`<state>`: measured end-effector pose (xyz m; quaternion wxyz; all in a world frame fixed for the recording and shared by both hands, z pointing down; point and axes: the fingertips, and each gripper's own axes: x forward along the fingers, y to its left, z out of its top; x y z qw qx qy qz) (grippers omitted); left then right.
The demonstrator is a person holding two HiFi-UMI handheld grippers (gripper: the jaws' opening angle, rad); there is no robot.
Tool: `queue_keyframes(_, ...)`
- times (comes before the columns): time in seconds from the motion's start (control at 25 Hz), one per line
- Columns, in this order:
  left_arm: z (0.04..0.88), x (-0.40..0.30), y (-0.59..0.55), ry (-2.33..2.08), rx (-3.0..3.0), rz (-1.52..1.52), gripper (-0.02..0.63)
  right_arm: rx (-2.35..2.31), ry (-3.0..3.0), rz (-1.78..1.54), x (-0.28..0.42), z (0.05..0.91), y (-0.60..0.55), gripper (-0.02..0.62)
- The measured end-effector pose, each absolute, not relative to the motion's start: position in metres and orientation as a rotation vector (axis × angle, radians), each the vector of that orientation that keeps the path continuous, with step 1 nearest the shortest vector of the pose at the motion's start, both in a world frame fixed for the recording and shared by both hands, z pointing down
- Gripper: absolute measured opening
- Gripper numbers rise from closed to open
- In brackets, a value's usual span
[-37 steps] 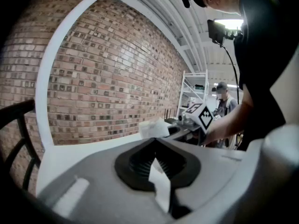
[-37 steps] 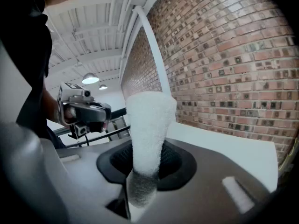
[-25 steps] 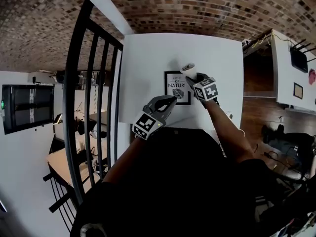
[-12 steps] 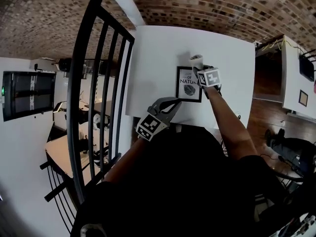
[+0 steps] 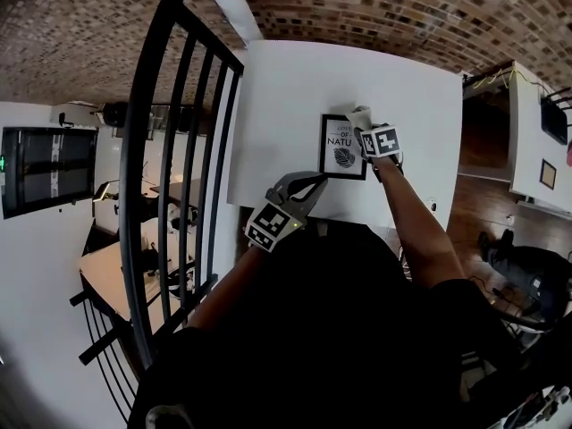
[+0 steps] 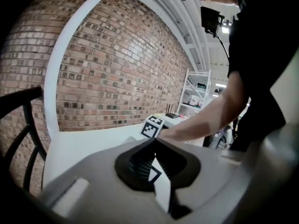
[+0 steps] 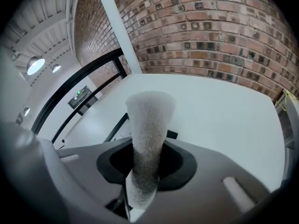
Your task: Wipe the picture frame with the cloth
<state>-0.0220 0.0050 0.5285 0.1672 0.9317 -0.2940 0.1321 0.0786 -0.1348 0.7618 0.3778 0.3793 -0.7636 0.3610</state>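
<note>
Right gripper [image 5: 366, 134] pinches the cloth [image 5: 359, 114], a white, fuzzy roll that sticks out past its jaws, and holds it at the far right corner of the frame [image 5: 340, 150]. That frame lies flat on the white table [image 5: 286, 88], a black border round a leaf print, somewhat right of the table's middle. Over the last second the cloth has hardly left that corner; what has shifted is the gripper itself, which has come a little further in over the frame's right edge, so the end of the printed word is now covered. From where I stand that looks like the wiping is only starting, or lingering on one spot: the corner and right edge may be getting touched, though I cannot tell whether the cloth truly presses on the frame or hangs just above it, and the left side and near edge seem to be untouched. Left gripper [image 5: 311, 182] has stayed back at the near edge of the table, well apart from the frame, its jaws pressed together on nothing. With that gripper idle, nothing steadies the frame, so a firmer stroke could well slide it across the smooth top.
</note>
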Motion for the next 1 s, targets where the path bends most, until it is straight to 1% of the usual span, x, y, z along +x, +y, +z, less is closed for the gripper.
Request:
queue_keyframes(0.72, 0.530, 0.010, 0.001, -0.683, 2.723, 0.368, 0.002, 0.845, -1.961, 1.045, 0.075, 0.758, -0.014, 0.107)
queue_keyframes(1.0, 0.532, 0.006, -0.001, -0.687, 2.713, 0.365, 0.002, 0.854, -1.974, 1.043, 0.073, 0.749, -0.019, 0.109)
